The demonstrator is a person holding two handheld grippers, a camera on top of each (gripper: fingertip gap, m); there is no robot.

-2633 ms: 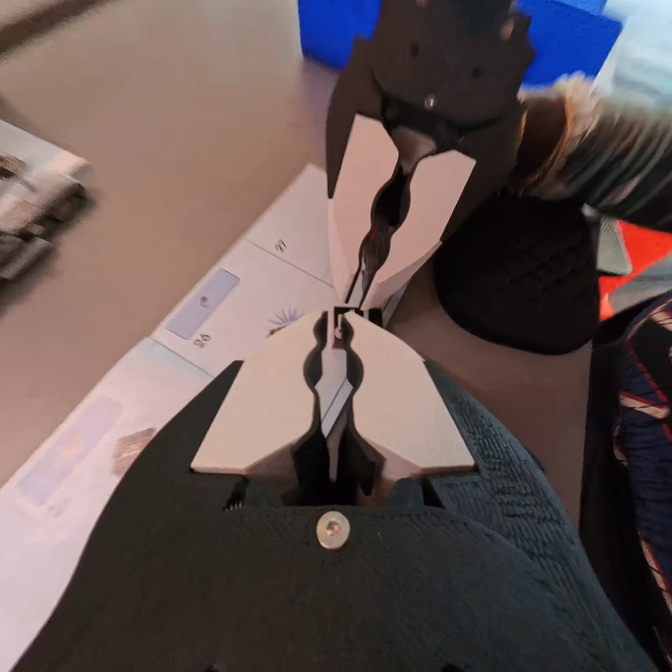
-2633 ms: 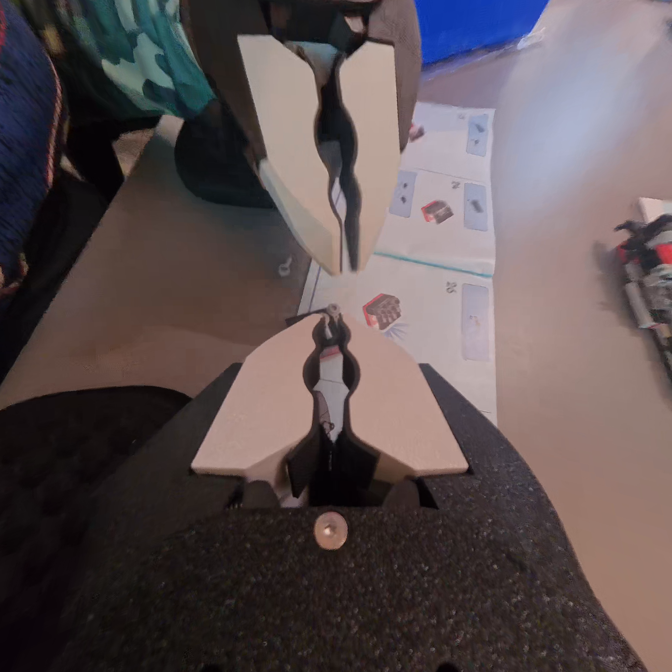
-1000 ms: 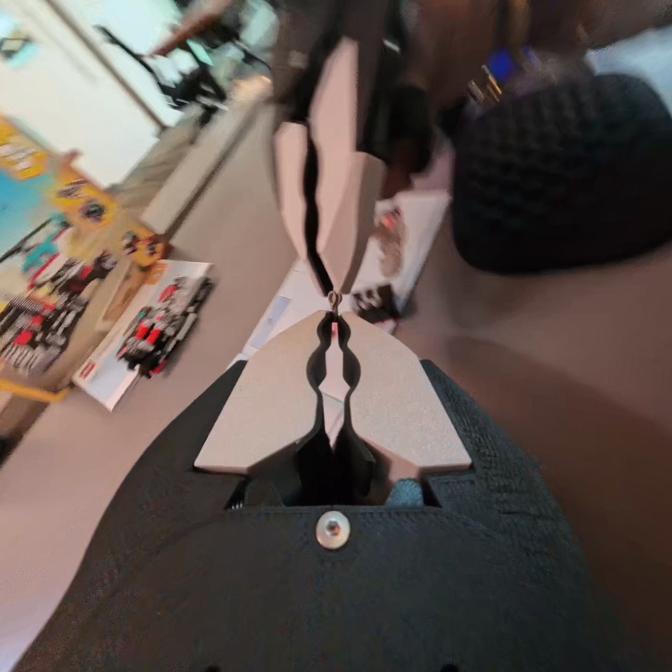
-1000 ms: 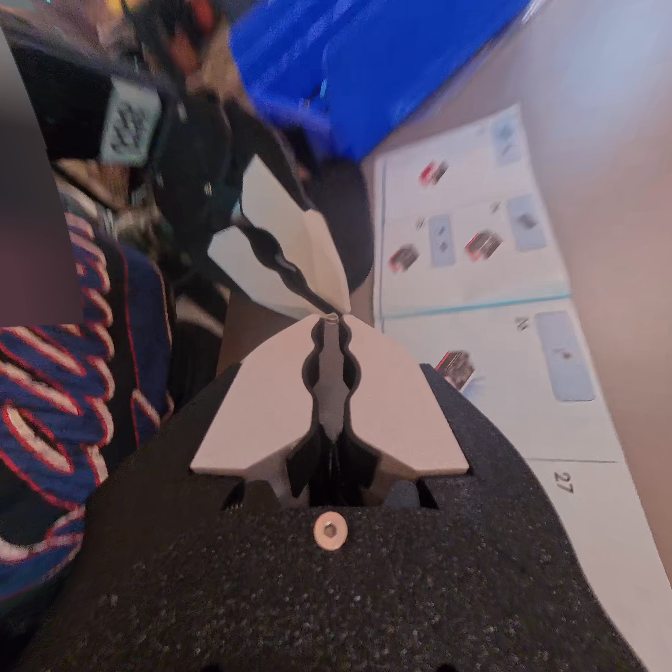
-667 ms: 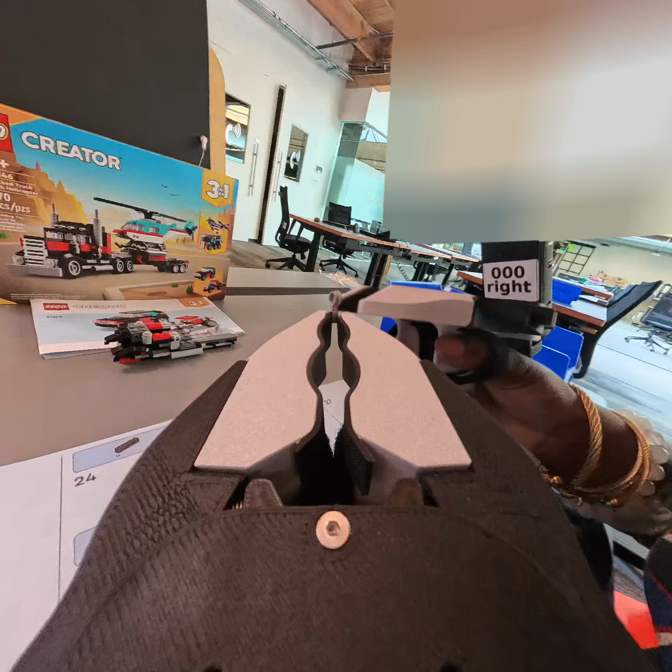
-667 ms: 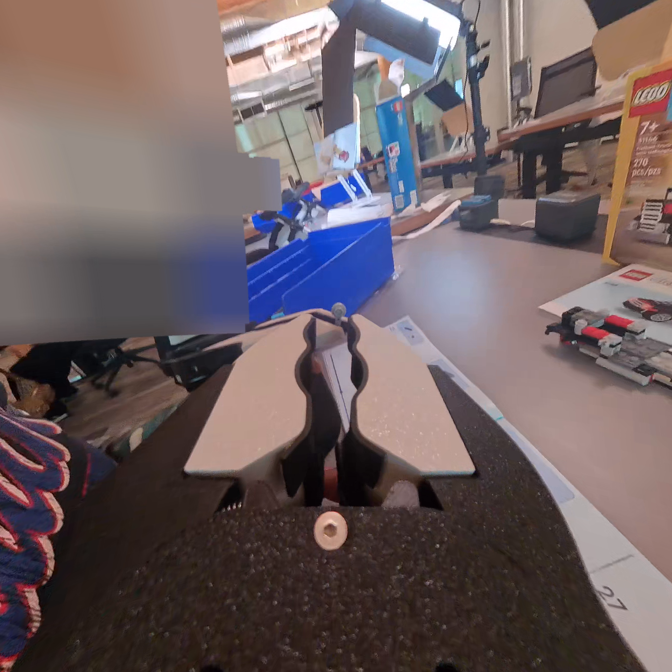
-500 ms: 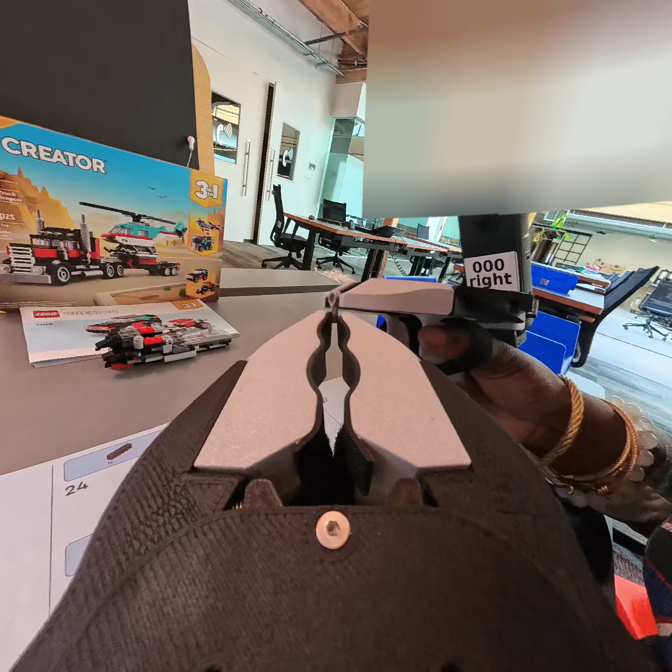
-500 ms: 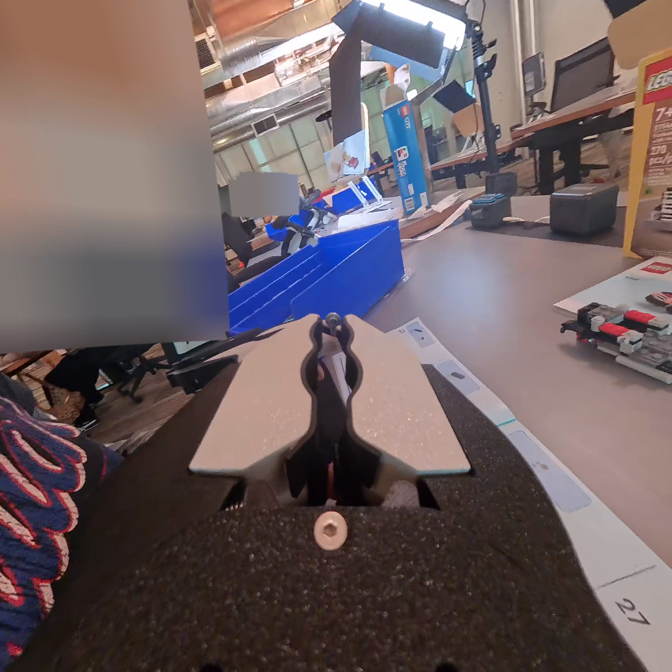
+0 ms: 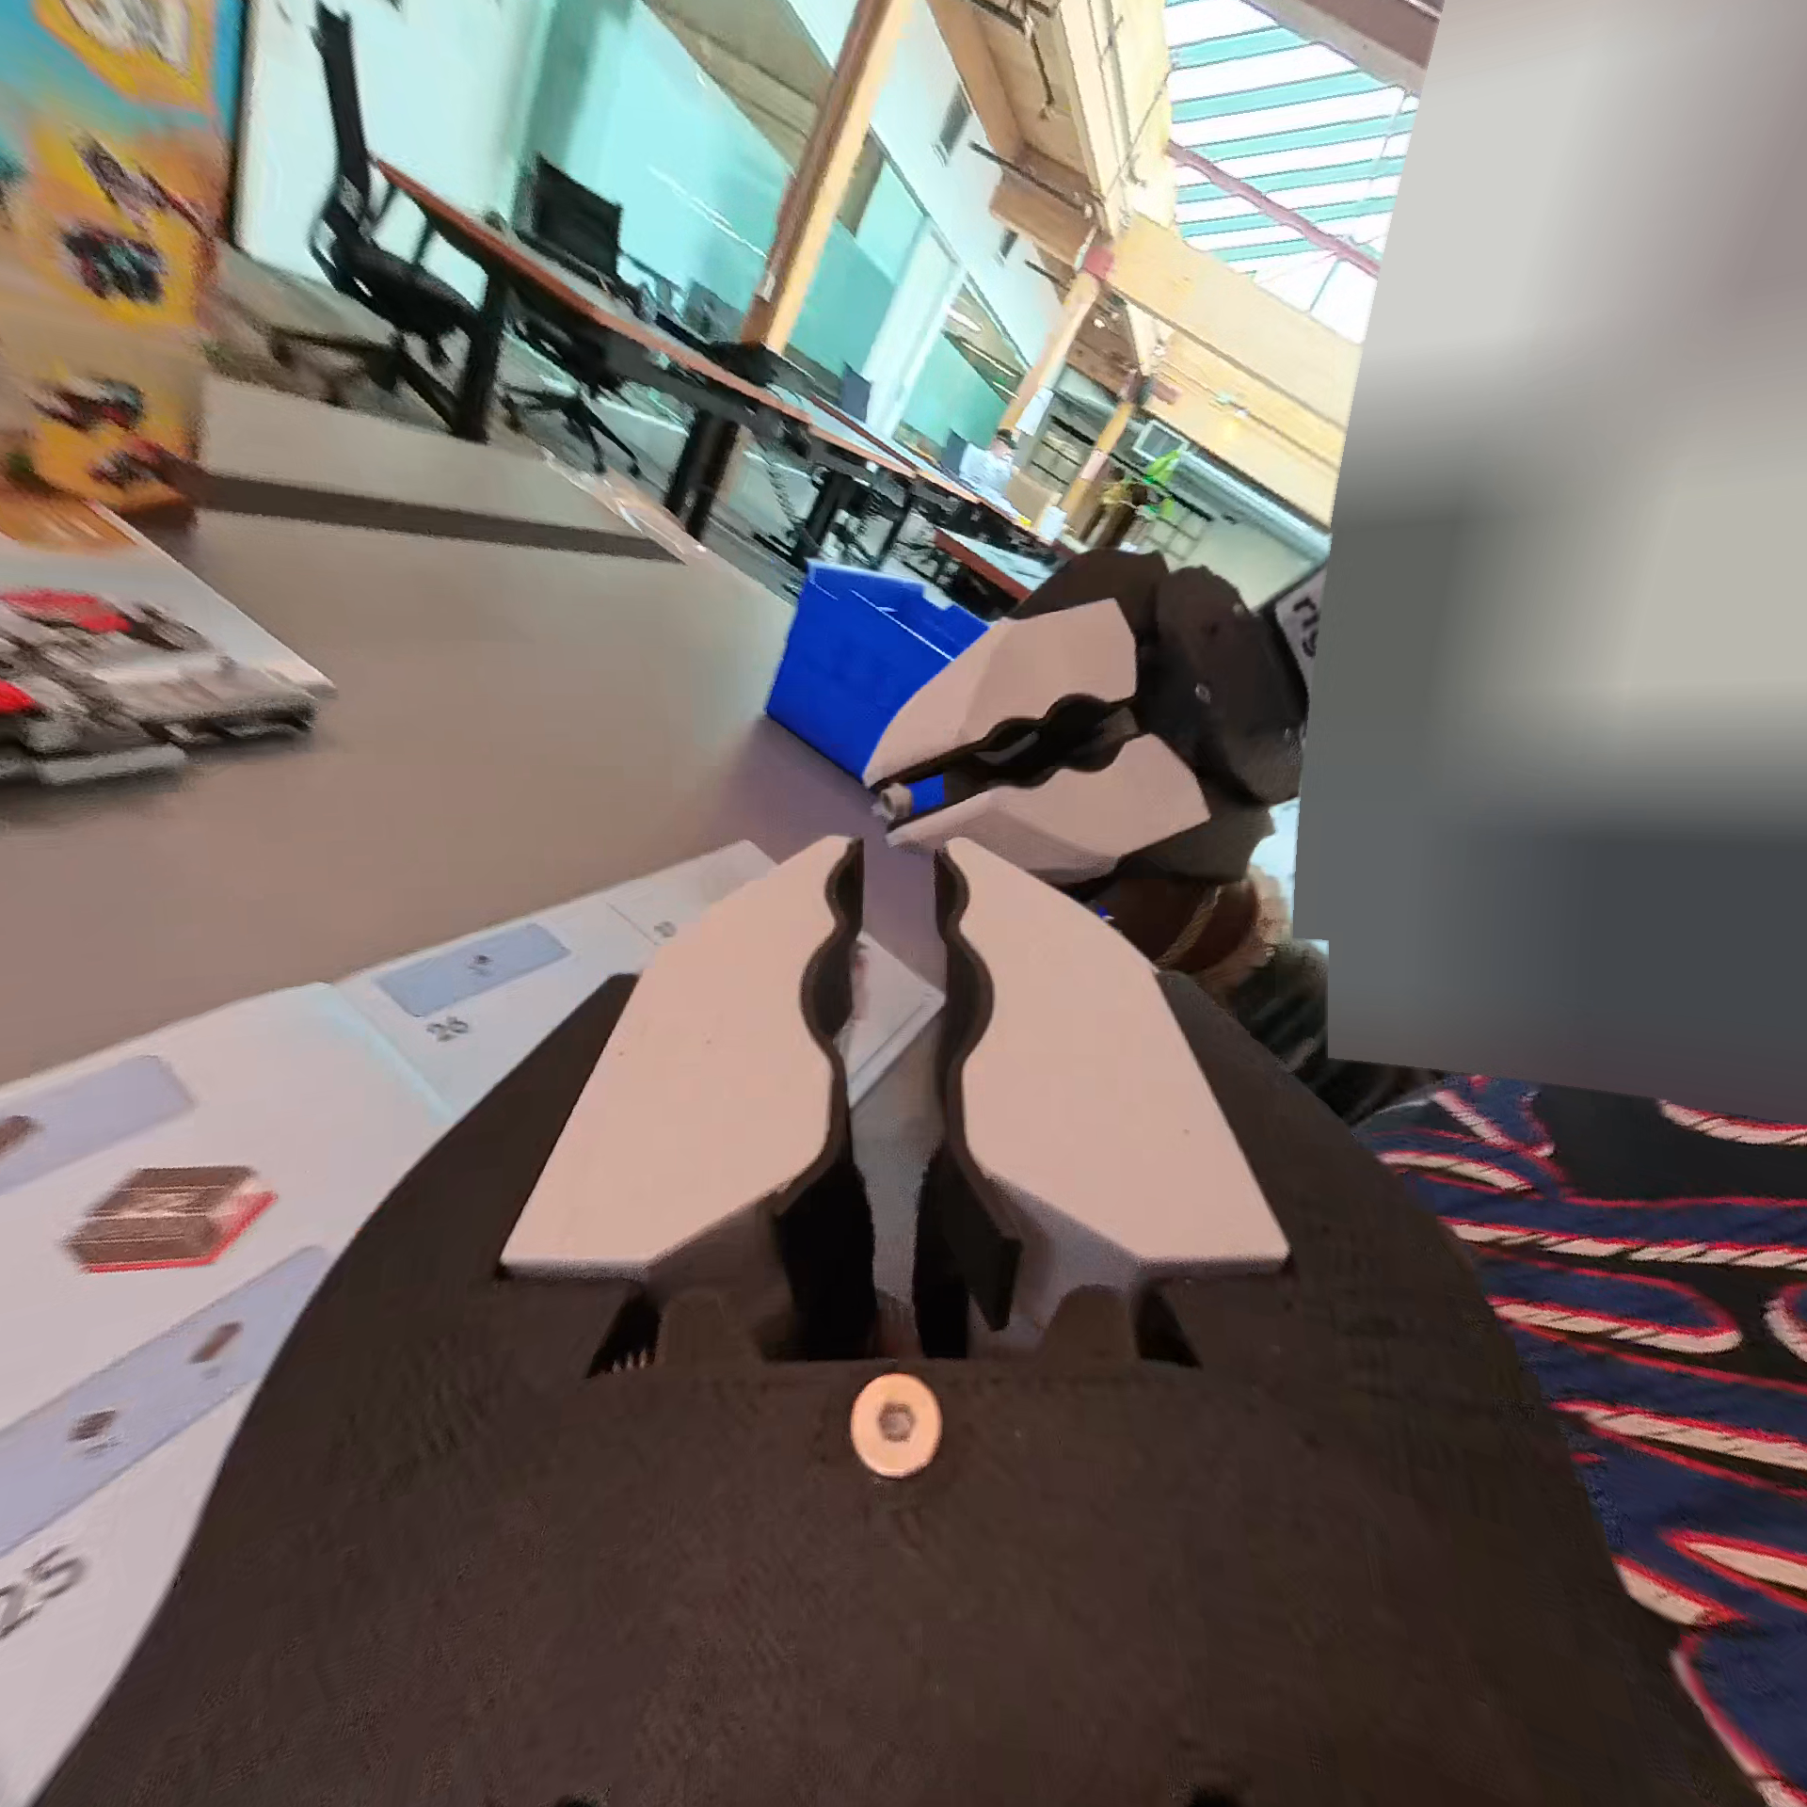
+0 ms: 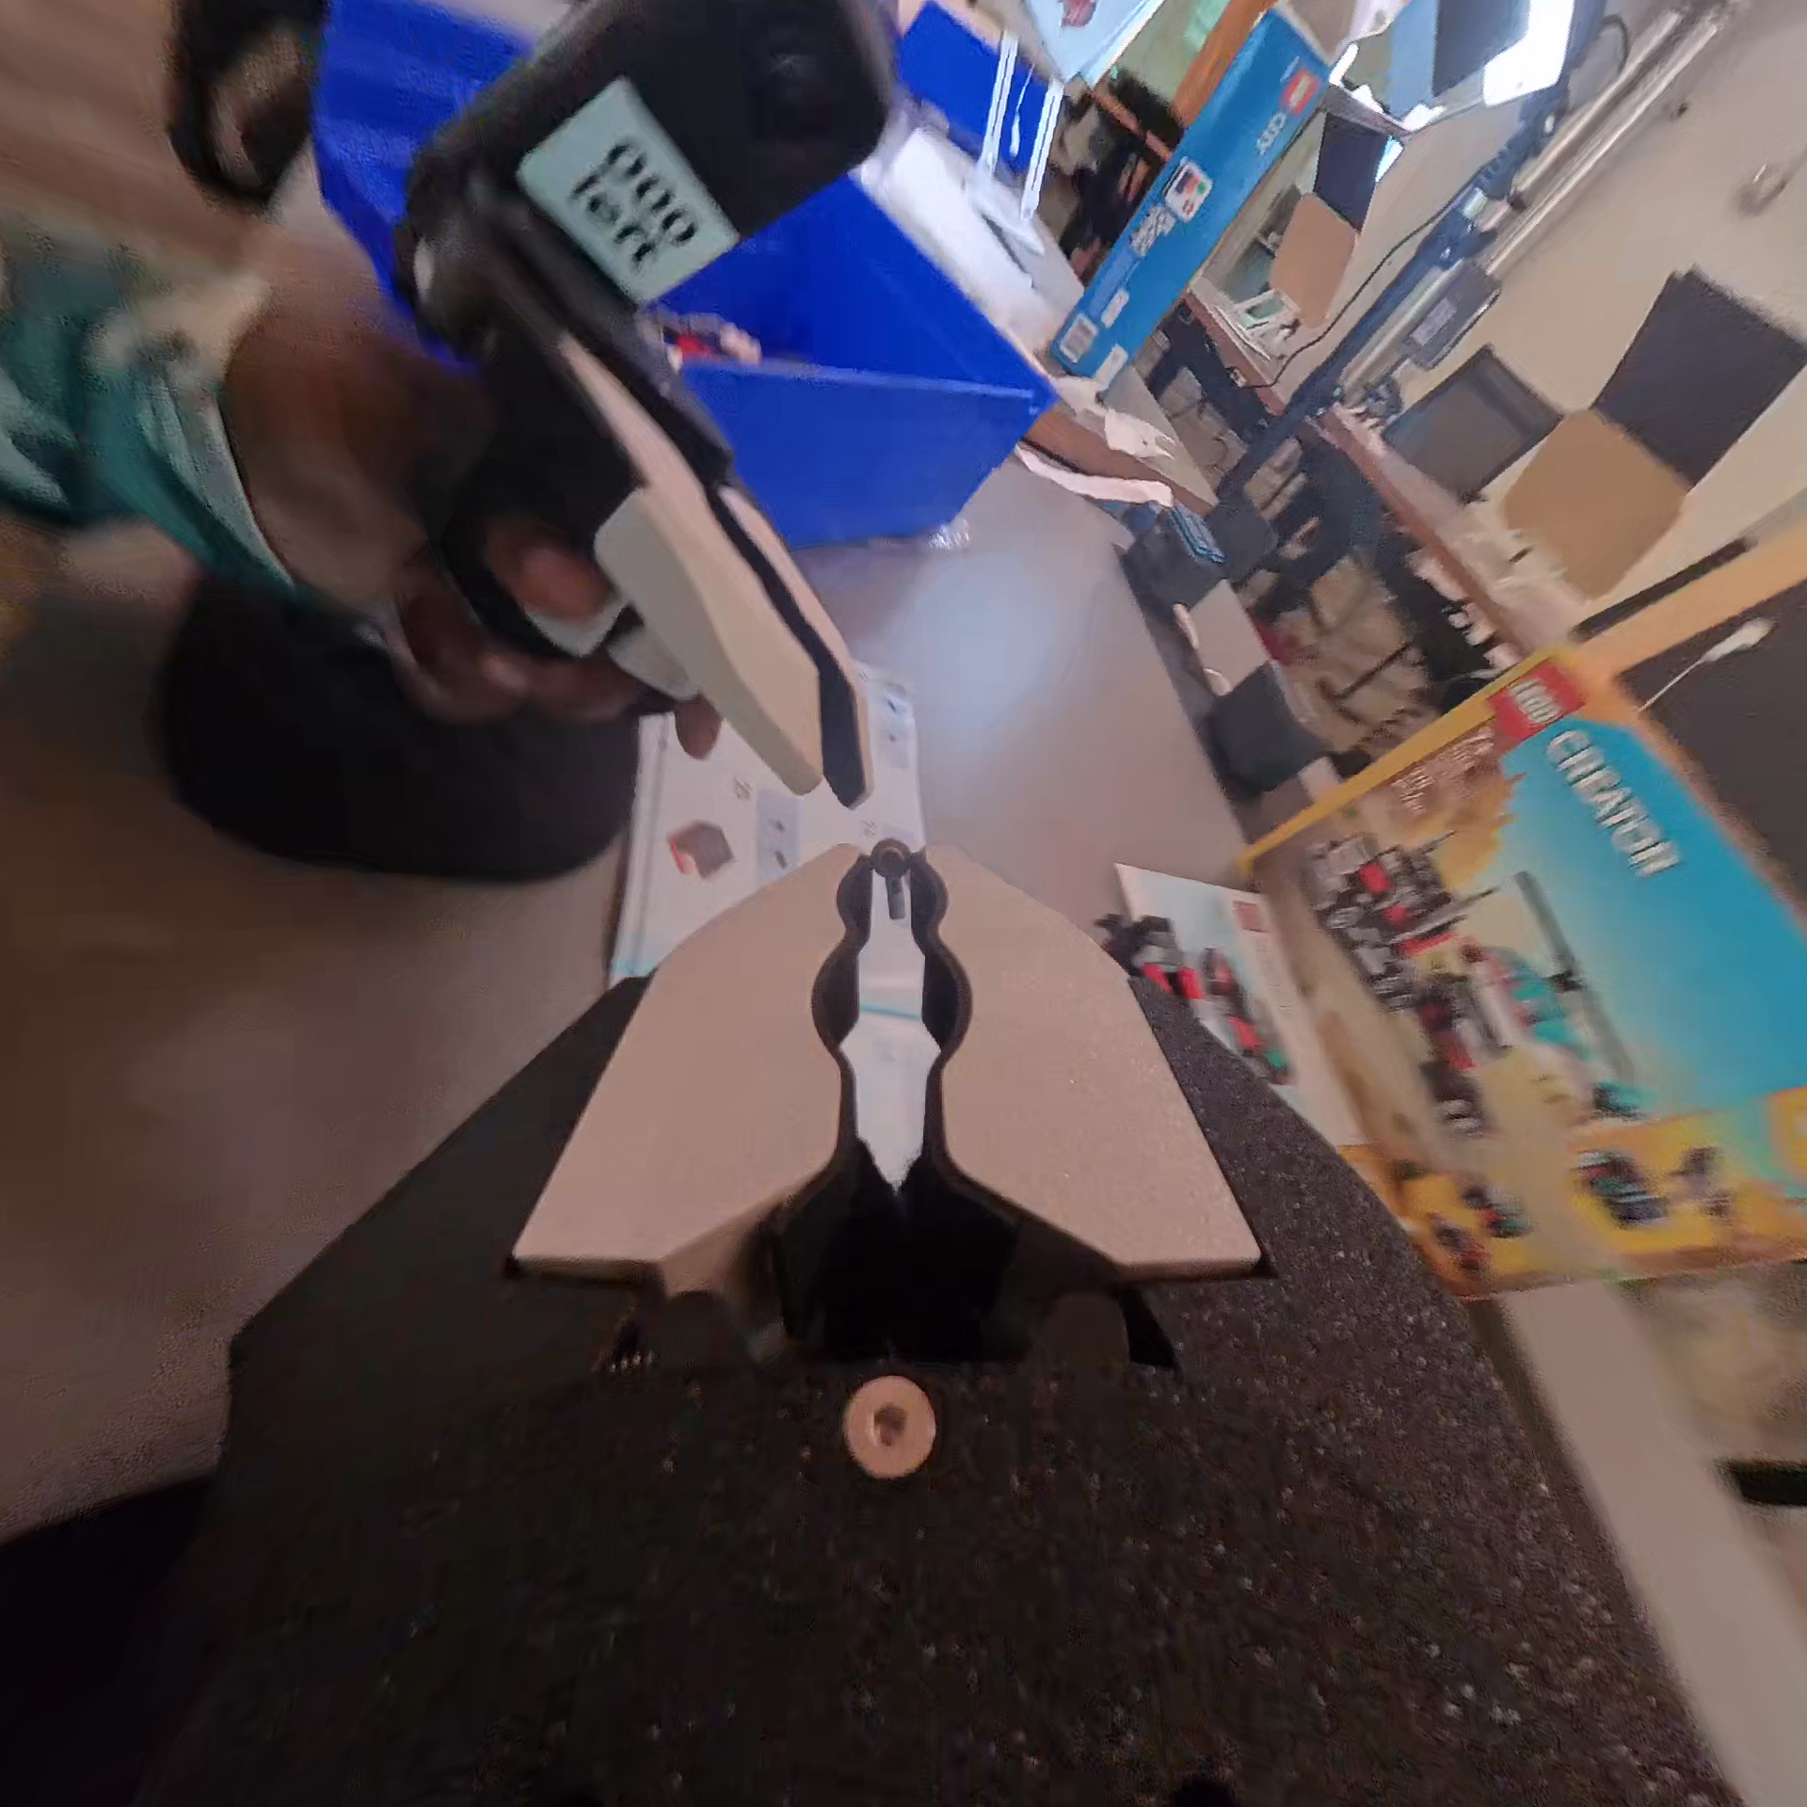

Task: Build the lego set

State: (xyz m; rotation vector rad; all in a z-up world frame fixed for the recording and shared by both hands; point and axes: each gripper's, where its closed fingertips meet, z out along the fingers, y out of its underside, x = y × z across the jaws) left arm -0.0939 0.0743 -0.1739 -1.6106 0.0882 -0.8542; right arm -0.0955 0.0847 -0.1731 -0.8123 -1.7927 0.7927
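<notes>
One tiny grey peg [image 10: 890, 860] between right fingers [image 10: 1036, 988]

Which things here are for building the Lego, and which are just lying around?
For the job: small grey Lego piece in right hand-held gripper; left hand-held gripper; instruction sheet; half-built truck.

Lying about: blue bin; Lego box.

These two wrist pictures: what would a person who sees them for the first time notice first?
Probably the two grippers meeting tip to tip above the table: the right gripper pinches a tiny grey piece, while the left gripper stands open just before it. Next, the colourful set box at the right and the blue bin behind.
</notes>
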